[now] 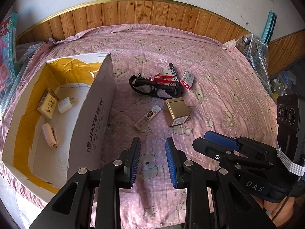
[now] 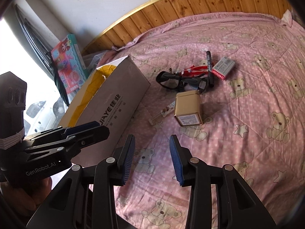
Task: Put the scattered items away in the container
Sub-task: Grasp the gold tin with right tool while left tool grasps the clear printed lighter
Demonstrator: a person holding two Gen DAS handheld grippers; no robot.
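Two claws hover low over the pink bear-print quilt, both spread apart and holding nothing. The left claw has only quilt between its blue pads. The right claw is the same, and in the left wrist view it shows just to the right of the left claw, its fingers side by side.

Directly left of the left claw stands the cardboard box, open at the top, with yellow lining. Inside it lie a pink stapler, a white charger plug and a yellow packet.

Ahead of both claws, a little beyond the fingertips, a gold tin lies on its side. Just left of it rests a small clear bottle with a flower label. Farther ahead are black glasses, and touching them from behind a red tasselled ornament. A black marker lies across the right end of the glasses. Just right of the marker sits a red-and-white small box.

Farthest stands the wooden headboard, below a white wall.
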